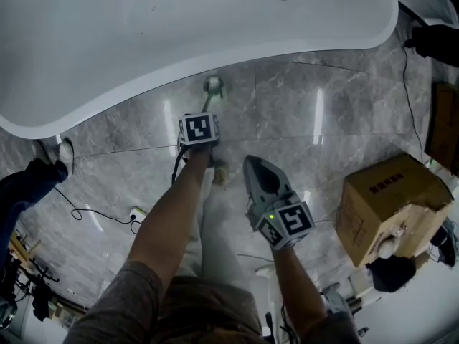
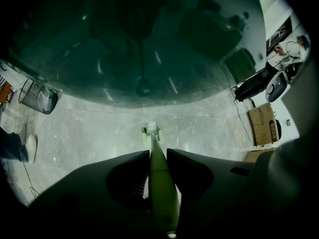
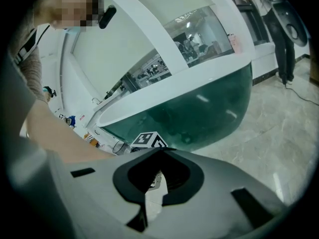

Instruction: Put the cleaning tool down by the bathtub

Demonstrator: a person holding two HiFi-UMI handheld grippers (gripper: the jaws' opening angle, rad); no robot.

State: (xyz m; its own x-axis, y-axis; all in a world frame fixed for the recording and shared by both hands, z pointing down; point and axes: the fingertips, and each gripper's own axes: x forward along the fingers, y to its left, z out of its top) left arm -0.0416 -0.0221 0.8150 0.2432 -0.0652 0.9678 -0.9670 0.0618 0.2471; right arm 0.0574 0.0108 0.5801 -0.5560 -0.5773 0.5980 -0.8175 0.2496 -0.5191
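The white bathtub (image 1: 215, 63) curves across the top of the head view. Its dark glossy side (image 2: 139, 49) fills the upper left gripper view. A cleaning tool with a pale green handle (image 2: 160, 178) points down at the marble floor. Its small white head (image 1: 214, 86) (image 2: 151, 129) rests on the floor just by the tub's foot. My left gripper (image 1: 204, 117) (image 2: 158, 153) is shut on that handle, one jaw on either side. My right gripper (image 1: 247, 160) (image 3: 162, 151) hangs nearer to me, with its jaw tips together and nothing between them.
A cardboard box (image 1: 391, 203) (image 2: 263, 123) stands on the floor at the right. A person's shoe (image 1: 64, 153) and a thin cable (image 1: 100, 213) lie at the left. A wire basket (image 2: 37, 96) sits left of the tub. Dark gear (image 1: 437, 41) is at far right.
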